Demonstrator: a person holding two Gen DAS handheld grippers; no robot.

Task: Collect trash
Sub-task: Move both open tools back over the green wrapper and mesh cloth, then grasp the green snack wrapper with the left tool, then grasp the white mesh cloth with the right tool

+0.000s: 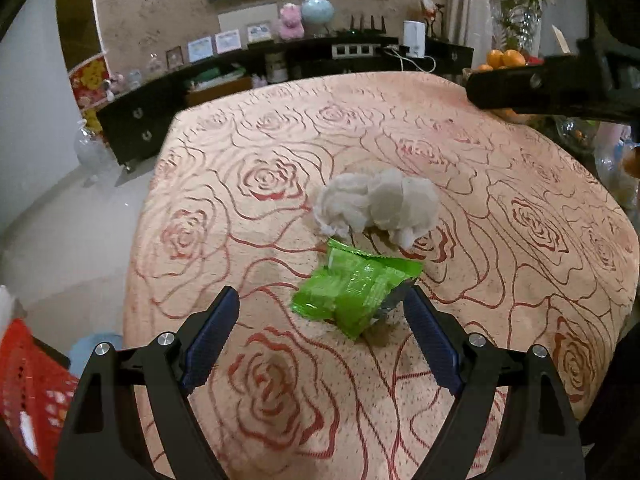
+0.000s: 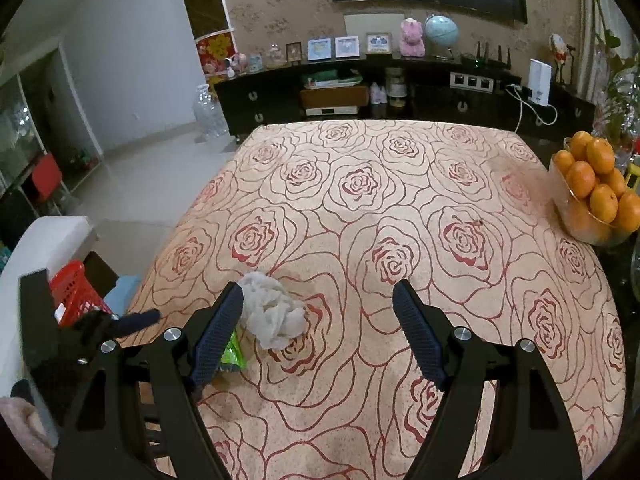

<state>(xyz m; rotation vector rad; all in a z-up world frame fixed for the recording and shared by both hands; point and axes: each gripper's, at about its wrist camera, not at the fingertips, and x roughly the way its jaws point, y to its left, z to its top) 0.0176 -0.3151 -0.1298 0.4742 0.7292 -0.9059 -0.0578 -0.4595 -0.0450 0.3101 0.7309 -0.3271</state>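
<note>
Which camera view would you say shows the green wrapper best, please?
The left wrist view: the green wrapper lies whole on the tablecloth, just ahead of the open fingers. In the right wrist view only a green sliver shows behind one finger.

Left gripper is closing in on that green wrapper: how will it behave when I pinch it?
The green wrapper looks like thin glossy film, torn open, so probably light and crinkly, collapsing between the open left gripper pads. Its shine suggests it may slip. Its far end lies close against the crumpled tissue, which might drag along.

Two wrist views, shared tablecloth (image 1: 400,140)
</note>
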